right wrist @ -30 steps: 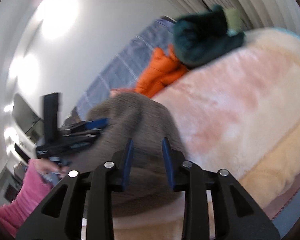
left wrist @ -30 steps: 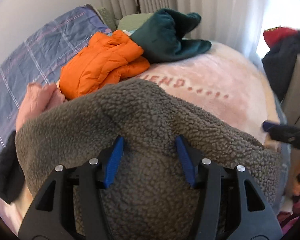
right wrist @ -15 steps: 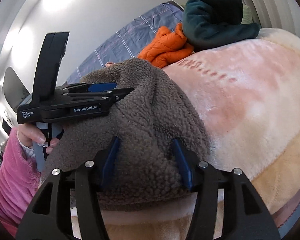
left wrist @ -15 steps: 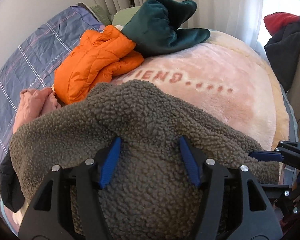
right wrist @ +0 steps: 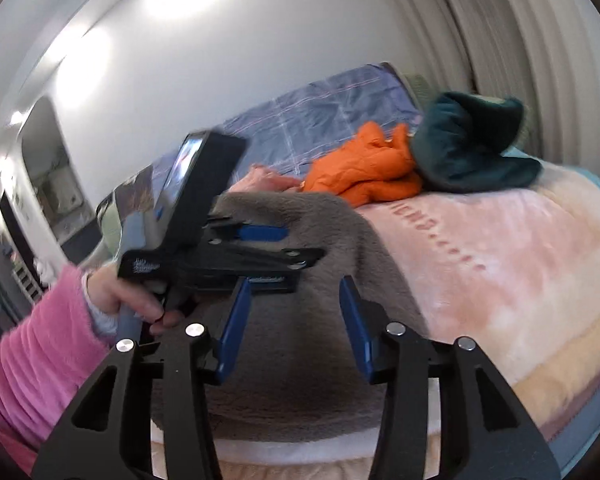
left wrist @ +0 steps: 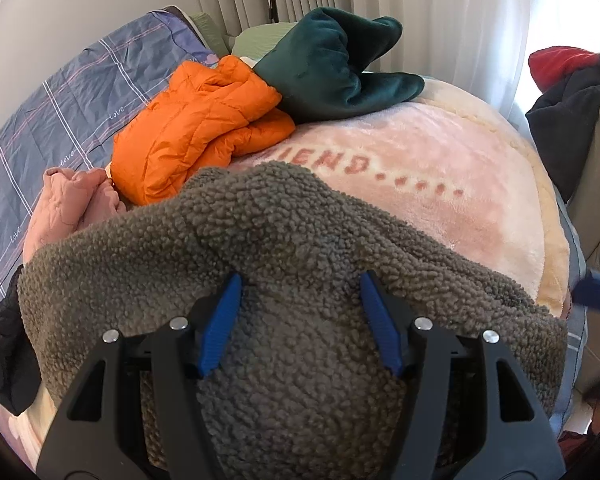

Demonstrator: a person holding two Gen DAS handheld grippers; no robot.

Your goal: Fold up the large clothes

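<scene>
Grey-brown curly fleece garment [left wrist: 308,280] lying bunched across the near edge of the pink plush blanket with the reddish lettering [left wrist: 440,168], directly ahead of and beneath both tools. Left gripper [left wrist: 300,320] spread apart, blue pads [left wrist: 220,320] pressed down on the pile on either side of a ridge of fabric, nothing pinched between them. Right gripper [right wrist: 292,320] likewise apart, held just above the fleece's nearer end, beside the left tool and the hand [right wrist: 120,296] in a pink fuzzy sleeve that carries it; contact with the cloth not clear from this angle.

Fold apparently under way but far from finished: fleece gathered into a thick rumpled hump, no flat, squared shape, edges uneven, one dark end [left wrist: 4,356] trailing off to the left. Likely remaining: smoothing, further folds, setting aside.

Further ahead, beyond the fleece, an orange quilted puffer jacket [left wrist: 196,124], a dark green velvety garment [left wrist: 340,64] touching it, and a pale pink quilted piece [left wrist: 68,200] to the left, all crumpled and seemingly unfolded.
</scene>
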